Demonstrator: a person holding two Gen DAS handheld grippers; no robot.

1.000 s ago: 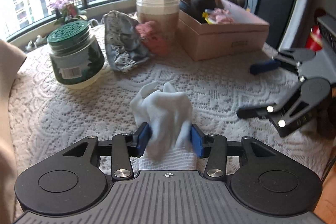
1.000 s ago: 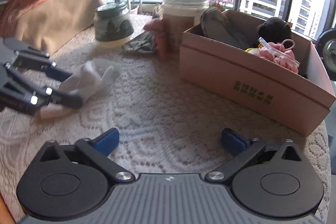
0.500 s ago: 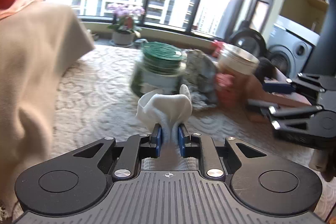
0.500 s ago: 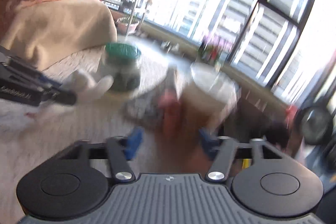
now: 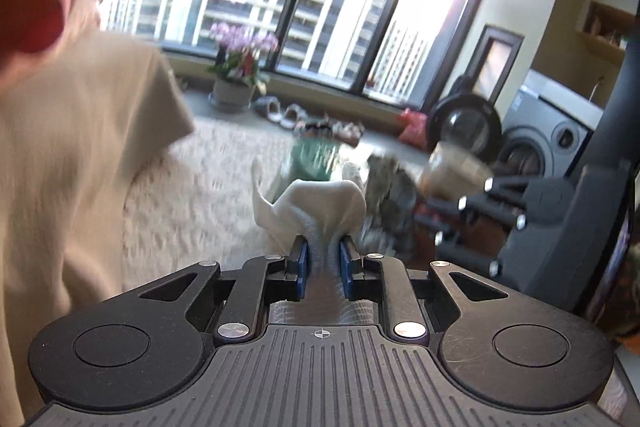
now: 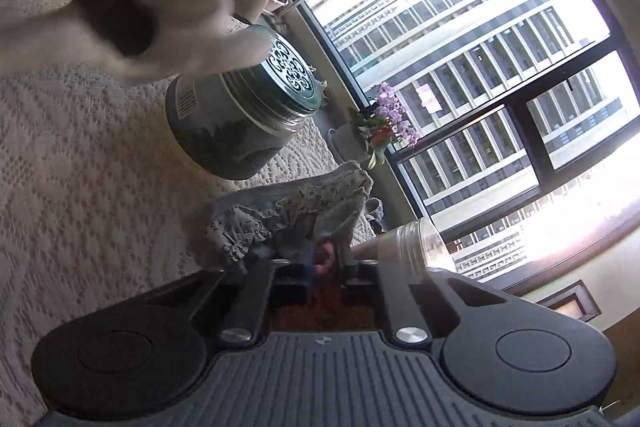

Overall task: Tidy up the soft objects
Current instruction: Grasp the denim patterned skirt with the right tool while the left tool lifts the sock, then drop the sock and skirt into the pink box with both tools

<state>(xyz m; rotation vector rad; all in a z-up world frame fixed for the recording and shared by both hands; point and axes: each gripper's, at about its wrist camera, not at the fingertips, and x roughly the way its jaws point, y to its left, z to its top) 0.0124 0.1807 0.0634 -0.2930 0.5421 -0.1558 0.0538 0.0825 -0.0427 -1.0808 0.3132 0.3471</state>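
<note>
My left gripper (image 5: 323, 259) is shut on a white sock (image 5: 316, 205) and holds it above the lace-covered table (image 5: 192, 199). In the right wrist view my right gripper (image 6: 325, 263) is closed on a pink soft item (image 6: 325, 255) lying beside a grey patterned cloth (image 6: 288, 215). The right gripper also shows in the left wrist view (image 5: 472, 223), low at the right by the clear jar. The white sock and left gripper appear blurred at the top left of the right wrist view (image 6: 168, 23).
A green-lidded jar (image 6: 244, 115) stands on the lace cloth behind the grey cloth. A clear plastic jar (image 6: 404, 247) stands just right of my right gripper. A beige draped cloth (image 5: 72, 155) rises at the left. A washing machine (image 5: 548, 143) stands beyond the table.
My left gripper has lifted the white sock up off the table. My right gripper has swung left, tilted, and closed on the pink item by the grey cloth.
</note>
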